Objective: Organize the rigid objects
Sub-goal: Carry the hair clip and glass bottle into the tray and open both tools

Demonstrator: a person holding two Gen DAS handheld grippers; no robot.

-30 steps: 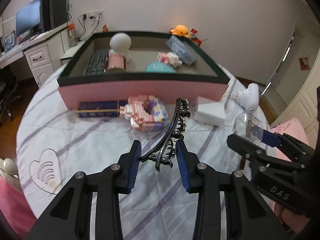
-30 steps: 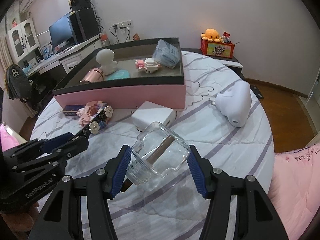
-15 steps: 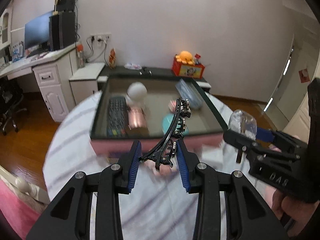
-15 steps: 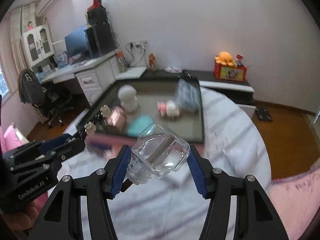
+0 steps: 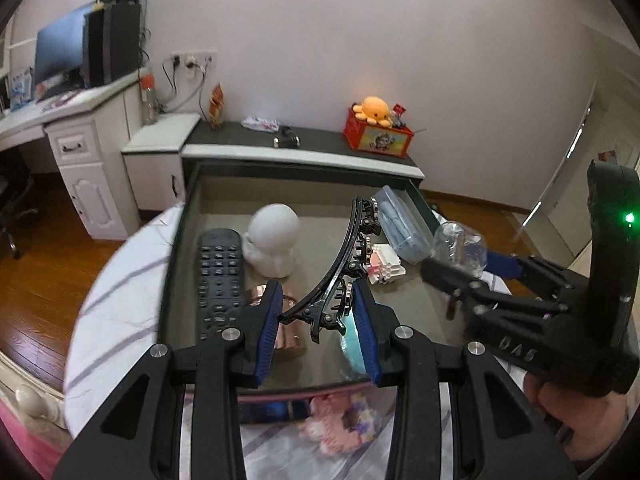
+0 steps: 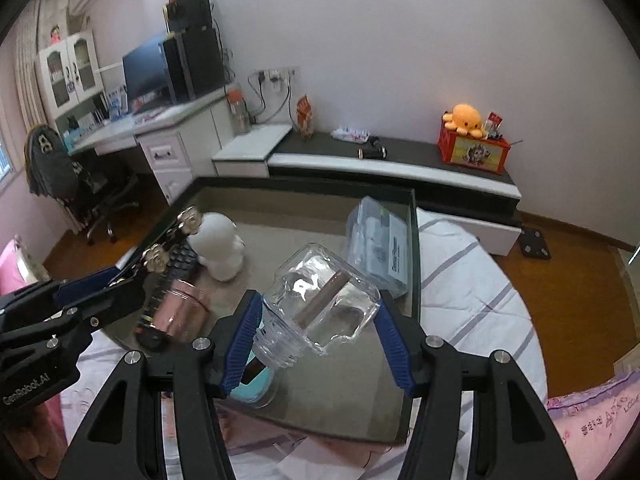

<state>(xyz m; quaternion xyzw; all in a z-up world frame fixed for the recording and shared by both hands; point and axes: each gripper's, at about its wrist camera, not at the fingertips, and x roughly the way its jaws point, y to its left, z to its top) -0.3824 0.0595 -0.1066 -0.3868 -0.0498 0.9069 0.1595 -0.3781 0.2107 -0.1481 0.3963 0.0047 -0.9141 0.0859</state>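
**Inspector A:** Left wrist view first. What does the left gripper (image 5: 316, 320) hold?

**Inspector B:** Its blue pads are clamped on the base of a black hair clip (image 5: 340, 268), which curves up and away over the storage box (image 5: 176, 248). The gripper is tilted downward above the box's near edge. Inside lie a remote control (image 5: 218, 276), a white figurine (image 5: 272, 240) and a pack of masks (image 5: 404, 228). A hand (image 5: 576, 420) bears the right gripper at the right edge.

**Inspector A:** Right wrist view?

**Inspector B:** The right gripper (image 6: 320, 332) pinches a clear glass jar (image 6: 324, 304), lying tilted, mouth toward the lower left, above the box interior. This gripper also angles down. The left gripper enters from the left, over a rose-gold cup (image 6: 180, 312).
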